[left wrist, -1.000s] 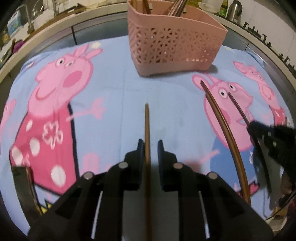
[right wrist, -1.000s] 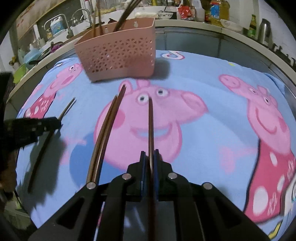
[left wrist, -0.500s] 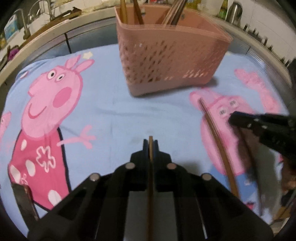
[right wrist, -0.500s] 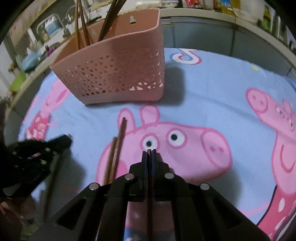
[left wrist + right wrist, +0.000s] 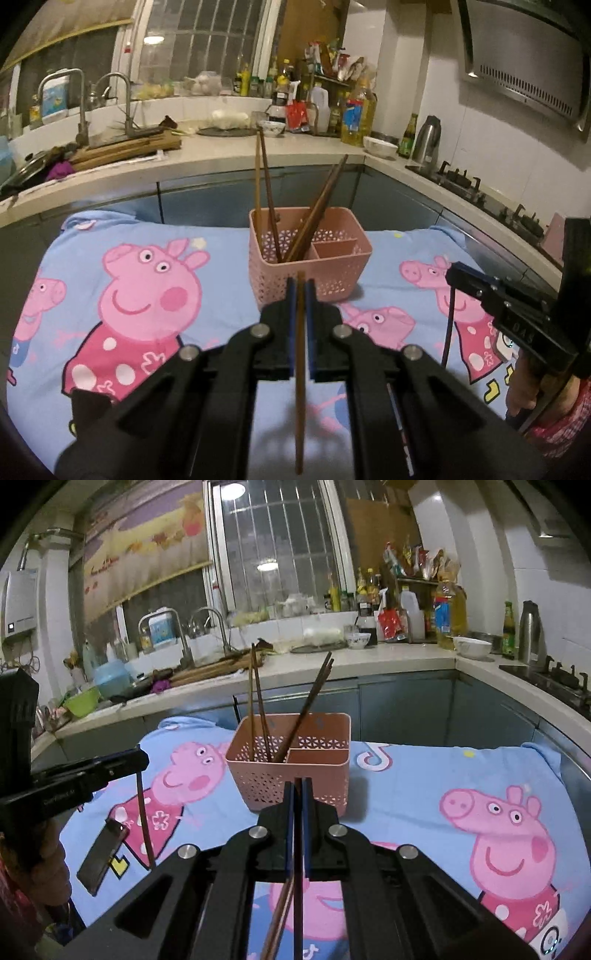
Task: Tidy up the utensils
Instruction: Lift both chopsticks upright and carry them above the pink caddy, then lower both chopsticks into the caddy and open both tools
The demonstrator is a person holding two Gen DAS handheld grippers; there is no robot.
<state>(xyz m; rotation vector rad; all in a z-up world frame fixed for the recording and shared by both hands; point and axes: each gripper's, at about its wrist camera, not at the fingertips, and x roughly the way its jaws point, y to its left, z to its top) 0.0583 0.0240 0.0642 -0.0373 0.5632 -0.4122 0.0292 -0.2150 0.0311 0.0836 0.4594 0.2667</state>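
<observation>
A pink perforated basket (image 5: 269,288) (image 5: 258,786) stands on the blue cartoon-pig cloth (image 5: 229,266), with several brown chopsticks (image 5: 264,192) (image 5: 310,709) upright in its left compartment. My left gripper (image 5: 301,286) is shut on a brown chopstick (image 5: 300,387), held above the cloth just in front of the basket. My right gripper (image 5: 297,788) is shut on a dark chopstick (image 5: 297,904), also short of the basket. Each gripper shows in the other's view, left gripper (image 5: 142,758) and right gripper (image 5: 456,275), with its stick hanging down.
A brown chopstick pair (image 5: 277,923) lies on the cloth below my right gripper. A dark flat phone-like object (image 5: 103,853) rests at the cloth's left edge. Behind the table runs a cluttered counter (image 5: 221,147) with a sink, bottles, a kettle (image 5: 426,140) and a stove.
The left jaws closed on the brown chopstick. Both grippers lifted their sticks off the cloth and tilted upward, so the basket top and the kitchen came into sight.
</observation>
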